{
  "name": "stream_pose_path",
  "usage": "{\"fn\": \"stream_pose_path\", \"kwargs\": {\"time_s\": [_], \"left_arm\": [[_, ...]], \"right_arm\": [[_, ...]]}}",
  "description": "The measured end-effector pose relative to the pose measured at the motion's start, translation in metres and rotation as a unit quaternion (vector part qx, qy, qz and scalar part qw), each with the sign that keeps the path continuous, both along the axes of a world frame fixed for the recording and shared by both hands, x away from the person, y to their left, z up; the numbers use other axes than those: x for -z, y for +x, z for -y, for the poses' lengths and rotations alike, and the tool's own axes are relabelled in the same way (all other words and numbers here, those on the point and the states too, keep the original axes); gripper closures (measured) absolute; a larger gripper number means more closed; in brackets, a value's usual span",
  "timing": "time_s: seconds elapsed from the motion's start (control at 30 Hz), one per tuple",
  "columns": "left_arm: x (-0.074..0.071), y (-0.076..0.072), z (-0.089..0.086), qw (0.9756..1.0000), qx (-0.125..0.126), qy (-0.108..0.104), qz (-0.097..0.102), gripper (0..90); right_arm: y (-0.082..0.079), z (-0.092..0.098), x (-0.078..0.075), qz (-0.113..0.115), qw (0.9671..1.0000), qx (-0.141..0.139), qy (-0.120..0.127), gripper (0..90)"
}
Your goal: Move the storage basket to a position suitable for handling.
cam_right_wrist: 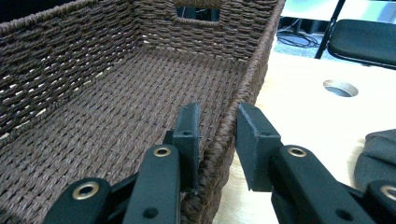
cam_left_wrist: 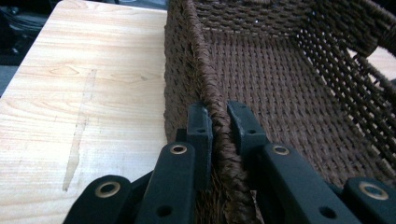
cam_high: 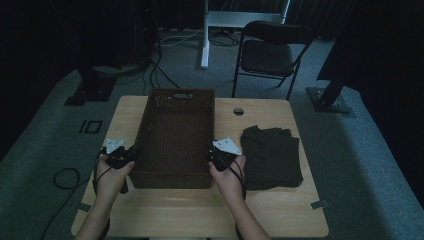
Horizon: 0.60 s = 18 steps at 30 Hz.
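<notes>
On the left side of the wooden table [cam_high: 165, 202], the left gripper [cam_high: 121, 156] sits at the basket's [cam_high: 175, 137] left wall, near the corner closest to the person. In the left gripper view its two jaws straddle the braided rim, pressed against it from both sides, so it is clenched on the wall; the jaw bases are cut off at the bottom edge. The brown woven basket stands lengthwise in the middle of the table, and its inside looks bare. The right gripper [cam_high: 220, 152] is at the right wall; its jaws also straddle the rim, but a gap shows beside the outer one, so the grip looks loose. A dark folded cloth [cam_high: 272, 157] lies just right of the basket. Beyond the table stands a chair [cam_high: 270, 52], dim in the poor light.
</notes>
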<state>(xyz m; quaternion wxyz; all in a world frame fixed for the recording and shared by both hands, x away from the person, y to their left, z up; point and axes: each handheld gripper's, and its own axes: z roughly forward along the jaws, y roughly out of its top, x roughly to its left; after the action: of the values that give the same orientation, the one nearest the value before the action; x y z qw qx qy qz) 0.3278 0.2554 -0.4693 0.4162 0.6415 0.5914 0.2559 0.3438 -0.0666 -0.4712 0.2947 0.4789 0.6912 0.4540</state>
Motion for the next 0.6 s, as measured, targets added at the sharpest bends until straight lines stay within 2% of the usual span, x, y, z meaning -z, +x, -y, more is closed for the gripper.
{"fn": "stream_pose_path", "kwargs": {"time_s": [0.1,0.23,0.37,0.47,0.6], "left_arm": [[0.000,-0.003,0.004,0.9999,0.001,0.011,0.001,81.0],[0.000,-0.005,0.009,0.9998,0.008,0.019,0.001,81.1],[0.000,-0.008,0.014,0.9998,0.011,0.018,0.001,81.1],[0.000,-0.010,0.017,0.9998,0.012,0.017,0.000,81.0],[0.000,-0.015,0.024,0.9998,0.014,0.016,0.002,81.0]], "right_arm": [[-0.002,0.004,0.000,-0.001,1.0000,-0.001,-0.001,70.8],[-0.009,0.005,-0.001,0.006,0.9999,0.004,-0.015,71.6],[-0.013,0.012,0.001,0.004,1.0000,0.007,-0.001,71.6],[-0.016,0.015,0.000,0.002,1.0000,0.008,-0.004,71.7],[-0.023,0.023,0.001,0.003,0.9999,0.012,0.005,71.8]]}}
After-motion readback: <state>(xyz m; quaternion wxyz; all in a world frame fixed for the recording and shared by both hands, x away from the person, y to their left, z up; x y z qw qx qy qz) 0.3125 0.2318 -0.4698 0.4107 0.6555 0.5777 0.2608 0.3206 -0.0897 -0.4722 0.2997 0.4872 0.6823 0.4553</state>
